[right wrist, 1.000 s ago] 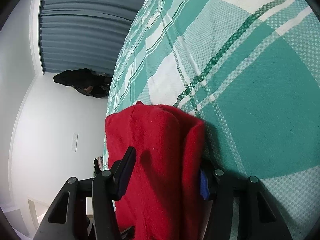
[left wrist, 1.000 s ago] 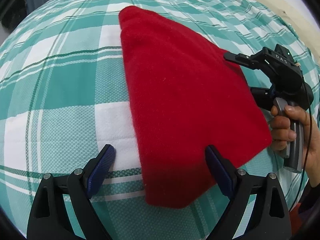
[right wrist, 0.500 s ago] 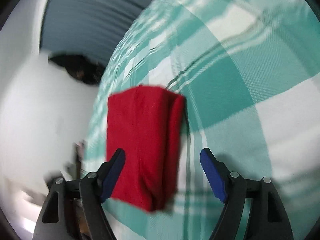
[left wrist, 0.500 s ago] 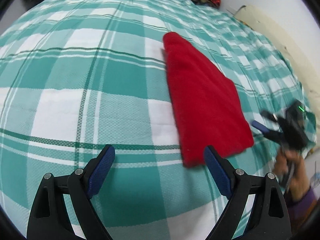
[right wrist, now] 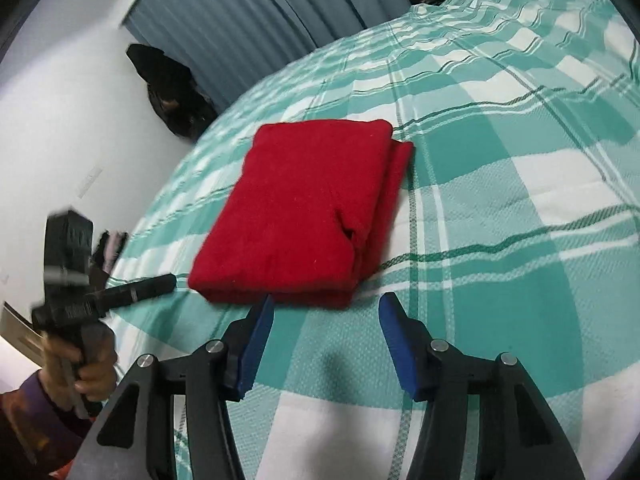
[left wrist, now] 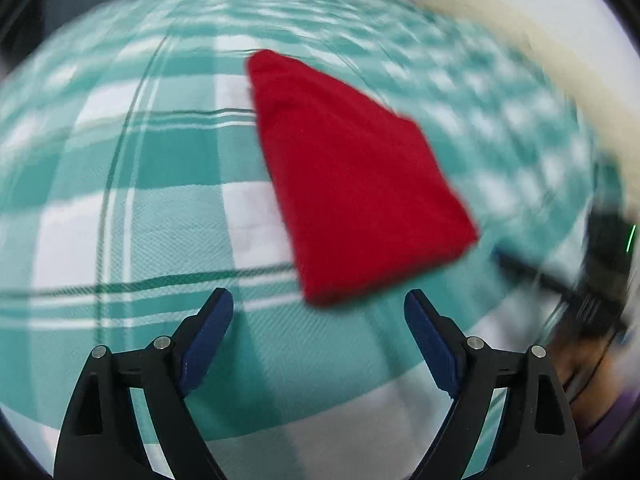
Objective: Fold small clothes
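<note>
The red fleece garment (right wrist: pixel 308 216) lies folded into a compact, roughly rectangular packet on the teal-and-white checked bedspread (right wrist: pixel 520 184), with doubled layers showing along its right edge in the right wrist view. A second ago the right gripper (right wrist: pixel 326 314) straddled that thick edge, its blue pads on either side of the fabric; now it has backed off and lifted, and the whole packet sits clear in front of it with nothing between the pads. Its jaws are closing on empty air. The left gripper (left wrist: pixel 318 310), which a second ago hovered close over the near corner of the garment, has also drawn back; its jaws stand wide apart and hold nothing, and the red packet lies just beyond its tips. In the right wrist view it appears at the left, gripped by a hand (right wrist: pixel 86 364) in a purple sleeve, beside but not touching the cloth.

With both tools released and withdrawn and the garment resting flat and tidy, the fold on this piece looks finished.
</note>
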